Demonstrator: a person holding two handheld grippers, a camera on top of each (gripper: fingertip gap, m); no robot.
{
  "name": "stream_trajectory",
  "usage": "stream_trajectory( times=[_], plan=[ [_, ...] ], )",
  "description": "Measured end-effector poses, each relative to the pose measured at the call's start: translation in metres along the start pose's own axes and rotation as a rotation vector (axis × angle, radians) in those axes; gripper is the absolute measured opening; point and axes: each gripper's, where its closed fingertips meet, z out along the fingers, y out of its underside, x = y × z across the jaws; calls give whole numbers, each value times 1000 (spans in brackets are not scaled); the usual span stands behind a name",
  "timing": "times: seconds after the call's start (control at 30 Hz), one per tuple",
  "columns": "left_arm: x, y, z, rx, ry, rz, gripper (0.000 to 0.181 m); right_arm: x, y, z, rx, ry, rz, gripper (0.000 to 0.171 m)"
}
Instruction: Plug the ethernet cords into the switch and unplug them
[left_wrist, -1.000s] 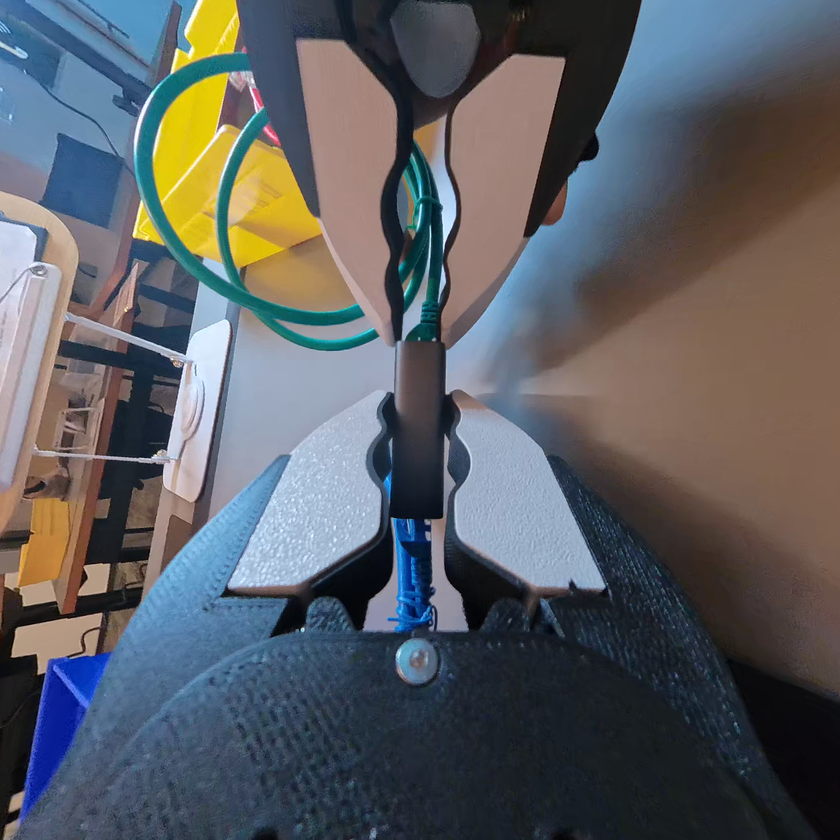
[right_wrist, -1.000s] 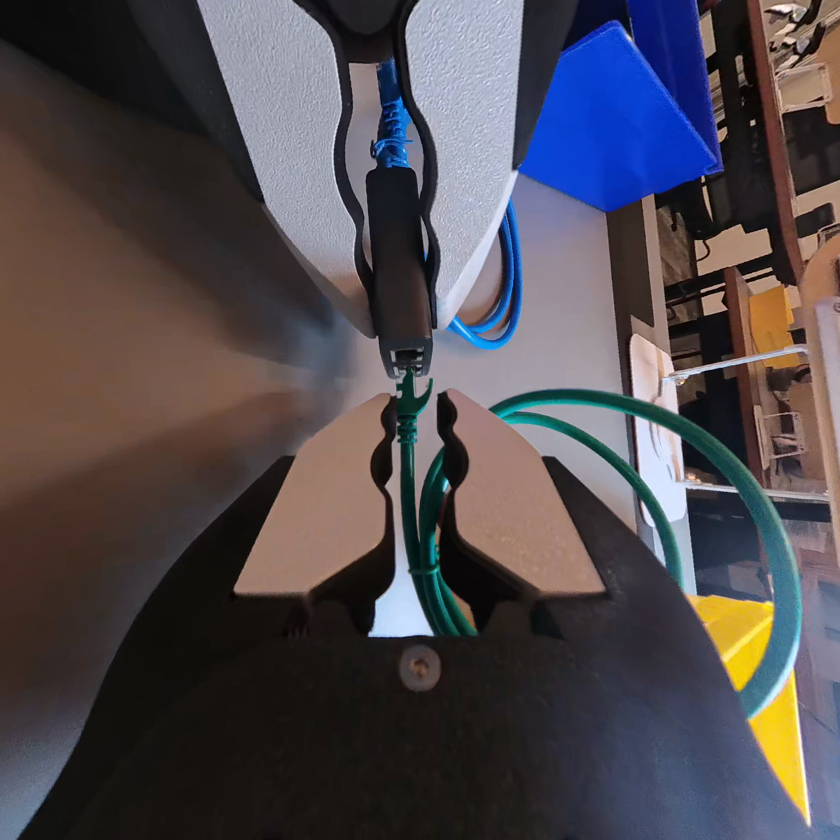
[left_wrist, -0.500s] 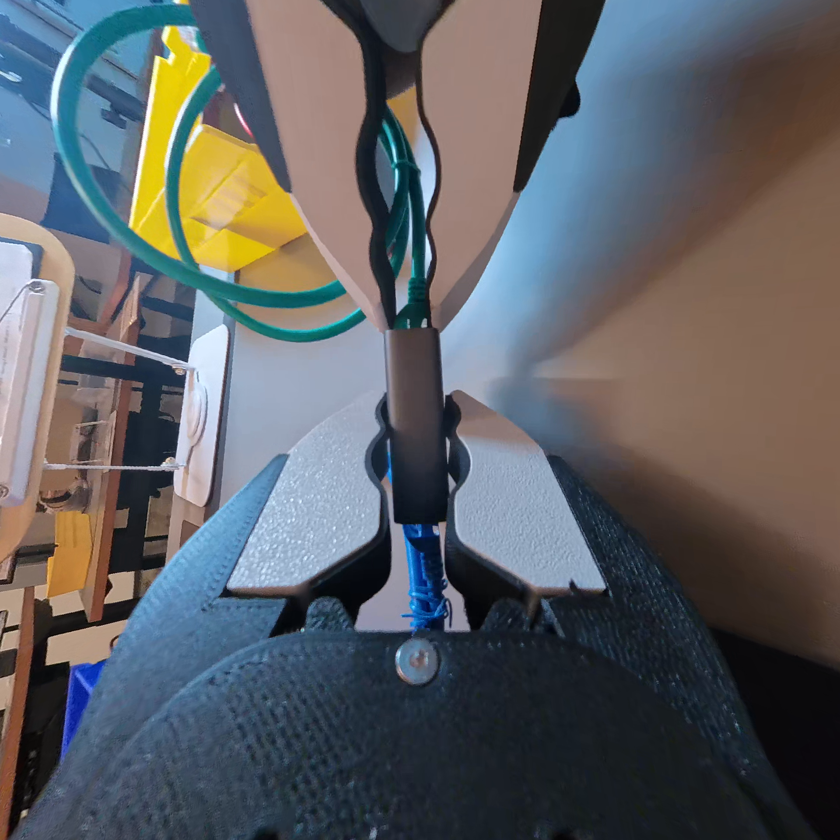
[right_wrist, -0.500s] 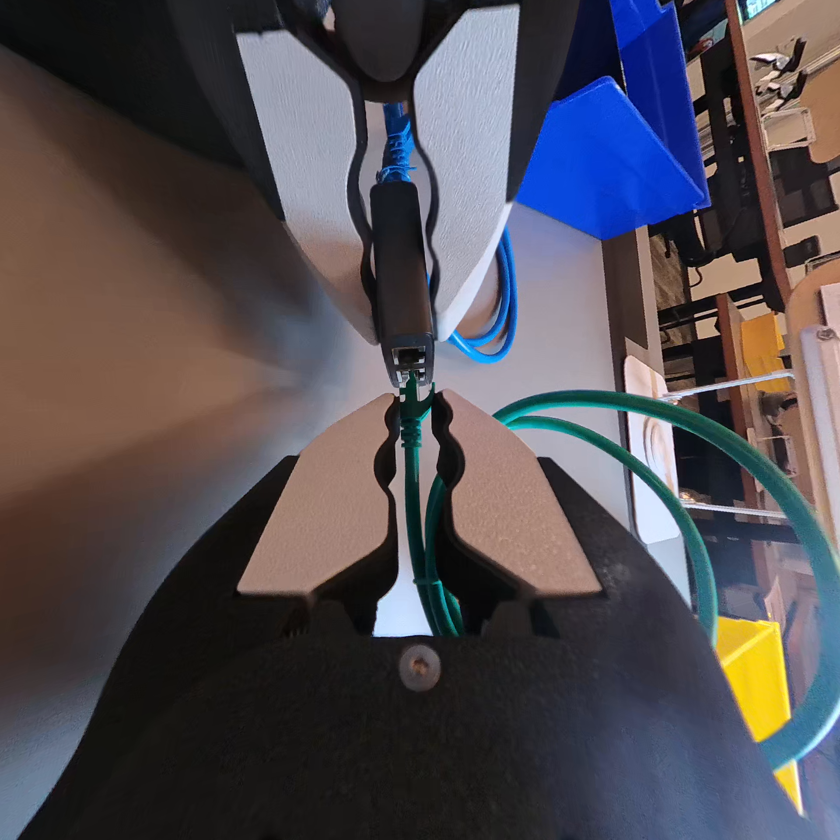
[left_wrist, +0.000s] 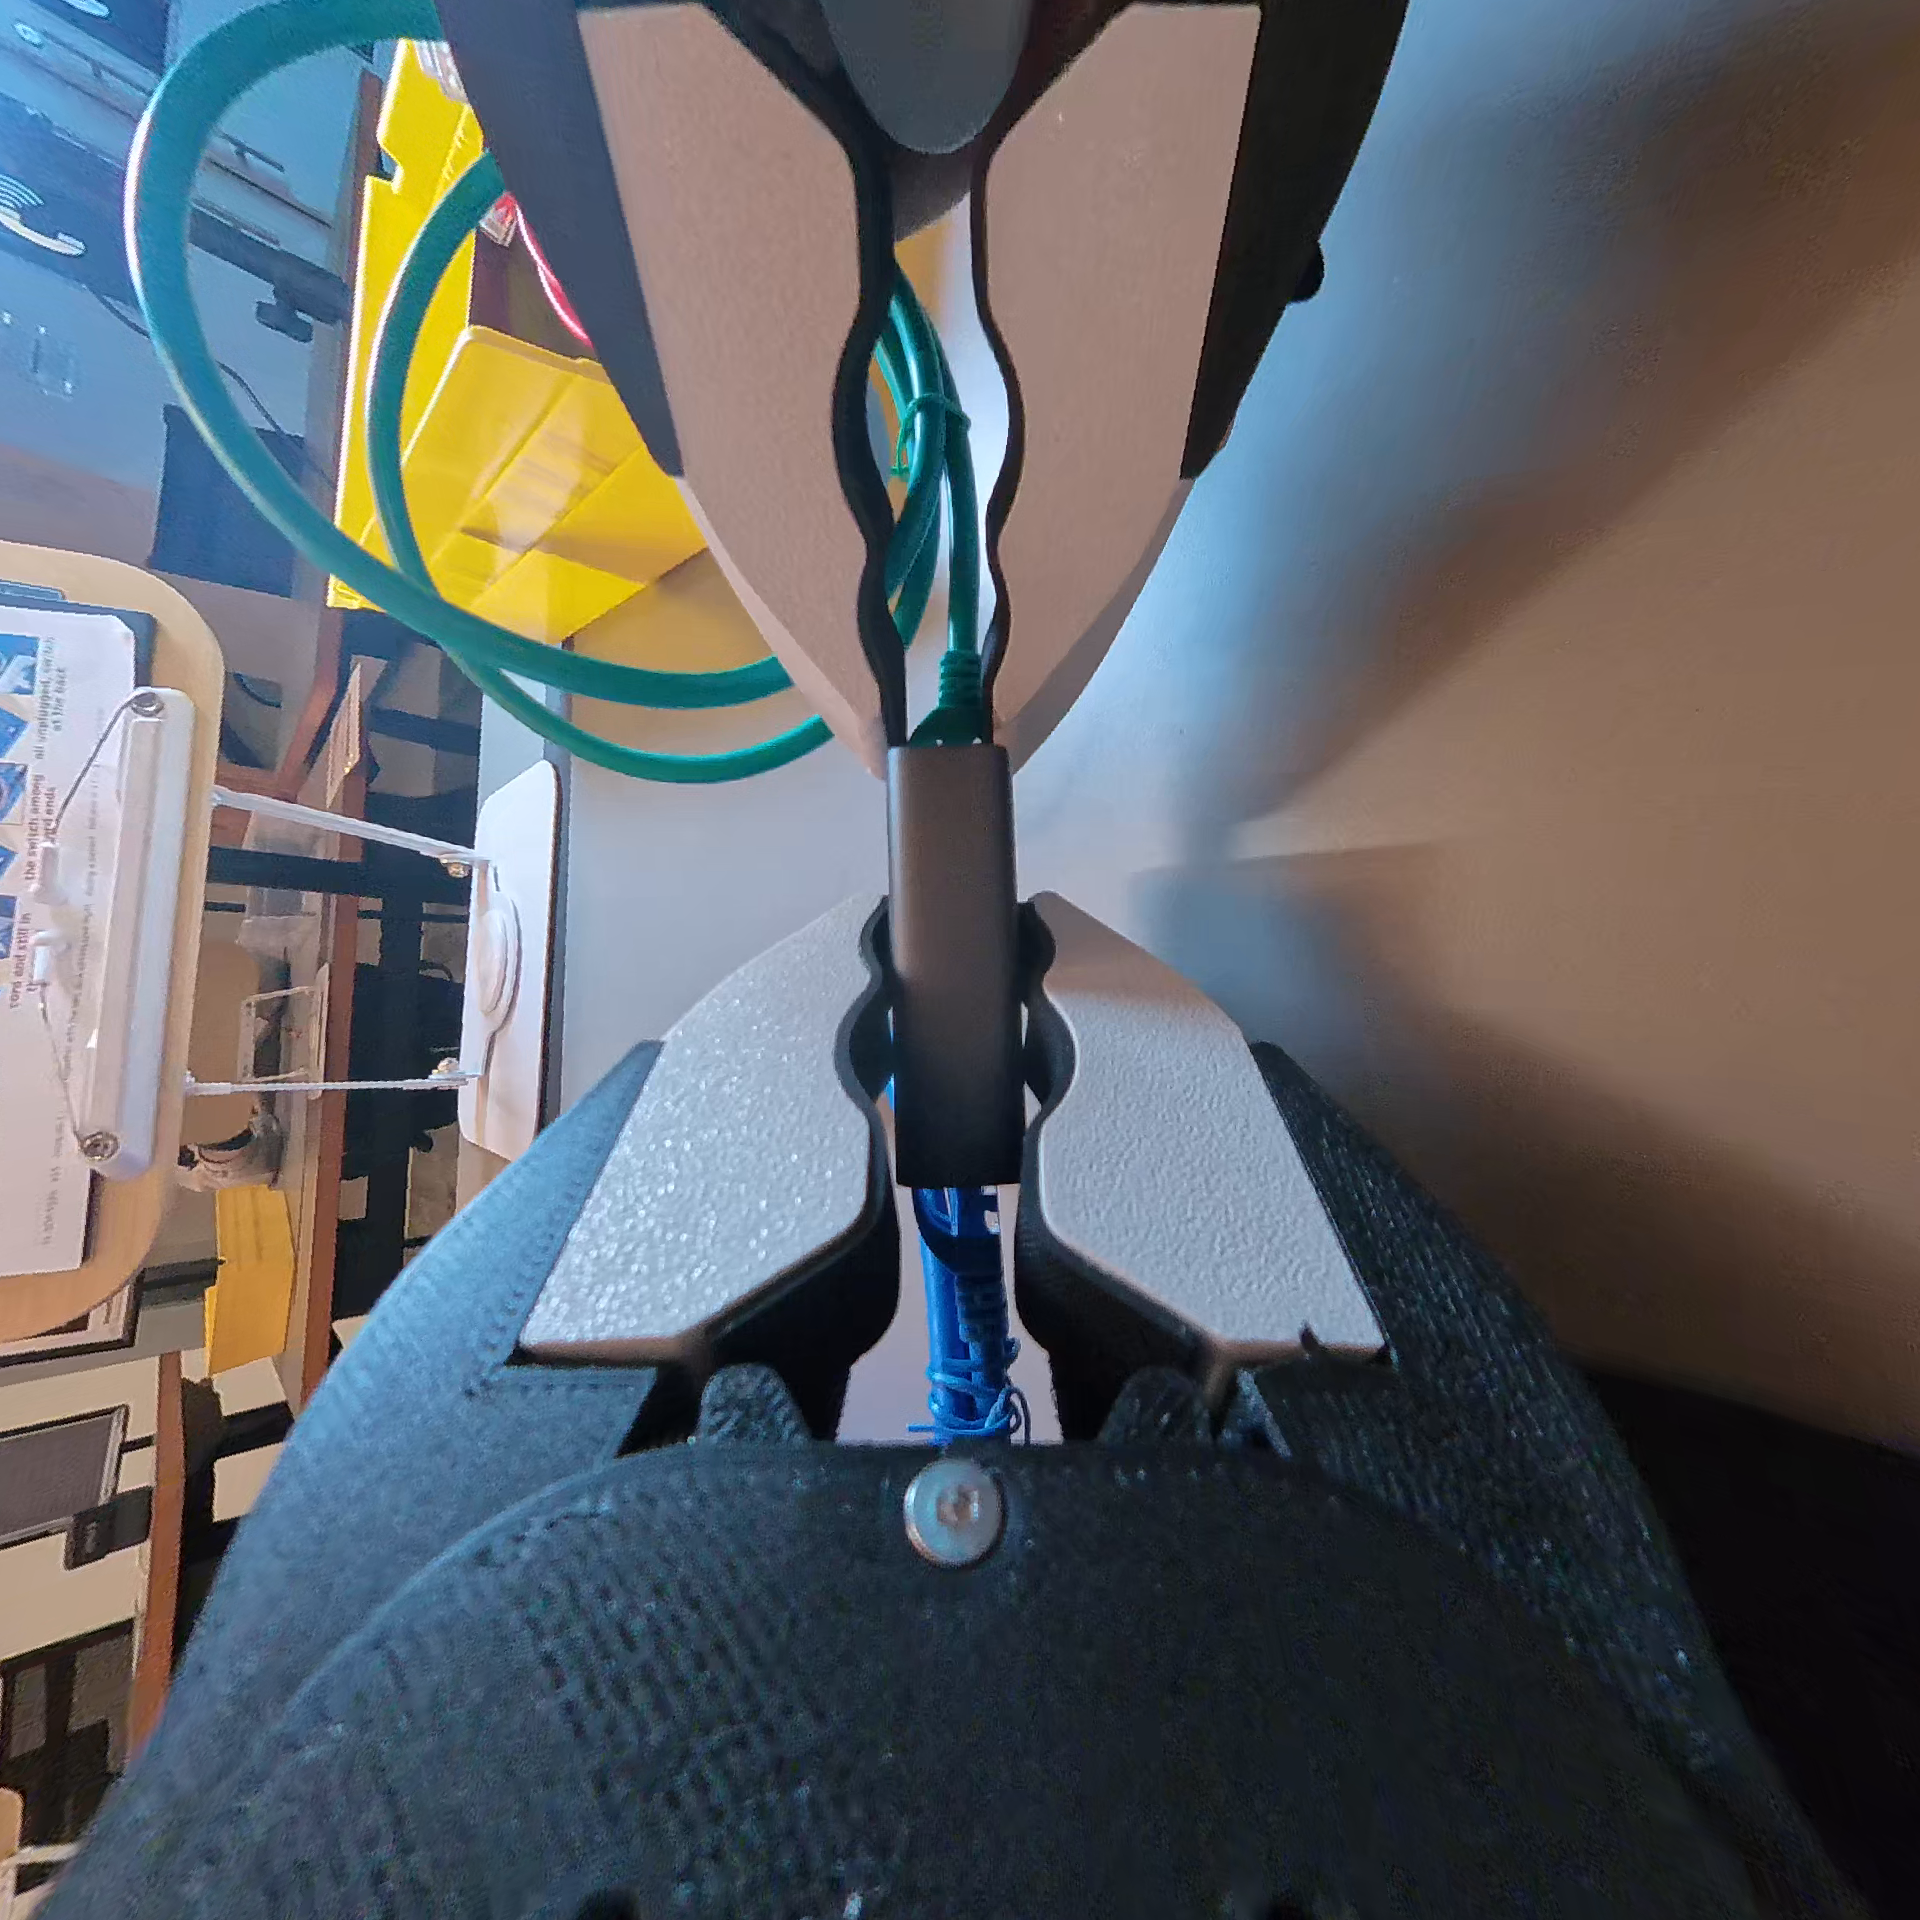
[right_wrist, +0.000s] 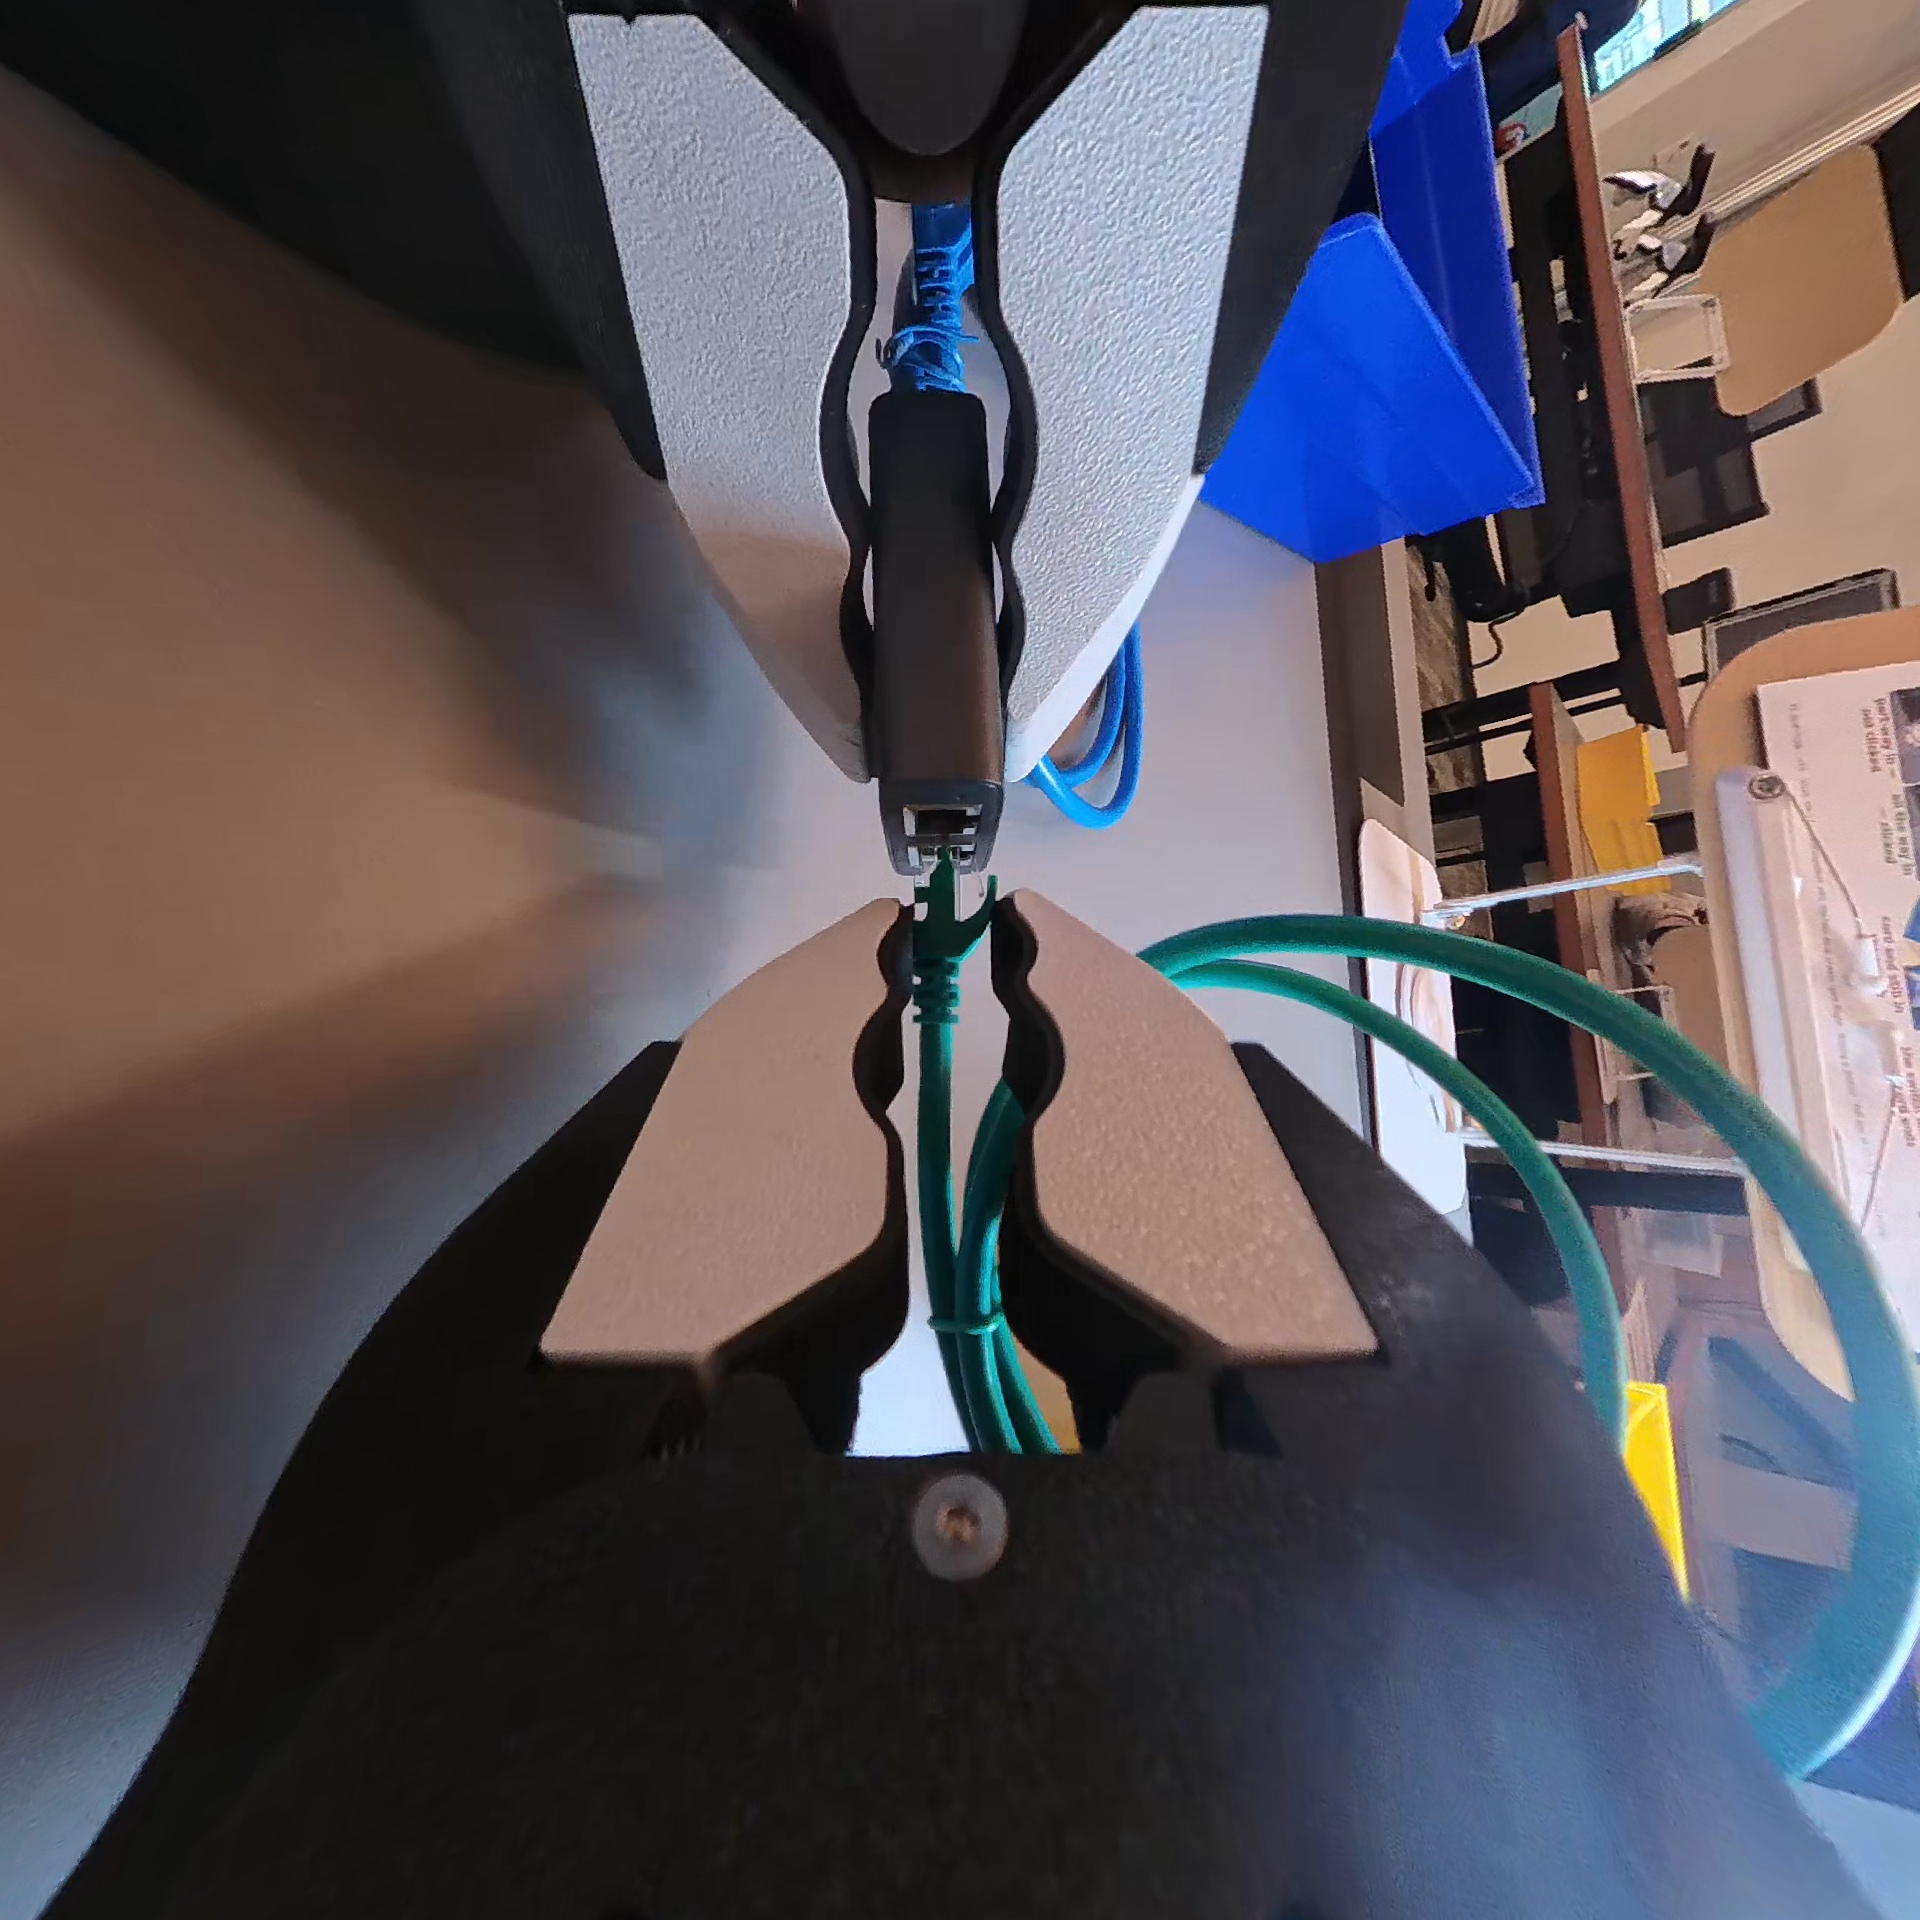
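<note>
Since a second ago the two grippers have stayed nose to nose, only shifting a little in frame; green plug was already at the port mouth then and hardly looks deeper now. Left gripper (left_wrist: 951, 914) clenched on the small black switch (left_wrist: 953, 966), held lengthwise between its fingers, blue ethernet cord (left_wrist: 961, 1309) running out of the switch's rear end back toward the gripper body. Right gripper (right_wrist: 948, 914) clamped on the green ethernet cord (right_wrist: 935, 1101) just behind its plug (right_wrist: 943, 914). Plug tip sits at the open port on the switch's front face; clear clip and contacts still show outside, so probably not fully seated, hard to tell at this angle. Green cord's slack loops off to the side, bundled by a thin tie near the right gripper's base. All held above a white tabletop (right_wrist: 1226, 727); blue bin (right_wrist: 1392, 395) and yellow bin (left_wrist: 520, 457) sit at the table's far edge.
</note>
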Motion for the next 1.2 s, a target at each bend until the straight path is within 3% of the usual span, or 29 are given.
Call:
stream_trajectory(
  times=[0.37, 0.63, 0.83, 0.87, 0.93, 0.97, 1.03, 1.2],
  plan=[
    [5, -5, -5, 17, 43, 42, 21, -6, -6, -1, 11, -7, -133, 14],
    [26, -6, 1, -38, 128, 149, 22, -32, 2, -5, -73, -164, -437, 15],
    [24, -20, 1, 29, 135, 99, 23, -29, 3, -24, -92, -230, -479, 15],
    [23, -18, 1, 17, 132, 96, 21, -31, 4, -28, -92, -245, -466, 15],
    [-10, 31, -3, -158, 1, 70, 23, -54, 18, -42, -110, -372, -449, 13],
    [-16, 42, -11, -118, 15, -32, 22, -61, 21, -49, -79, -369, -409, 13],
    [-25, 41, -27, -66, -19, -77, 22, -38, 26, -63, -53, -226, -332, 14],
    [-45, 20, -32, 17, -109, -120, 21, 71, 32, -113, -59, 0, 19, 14]
  ],
)
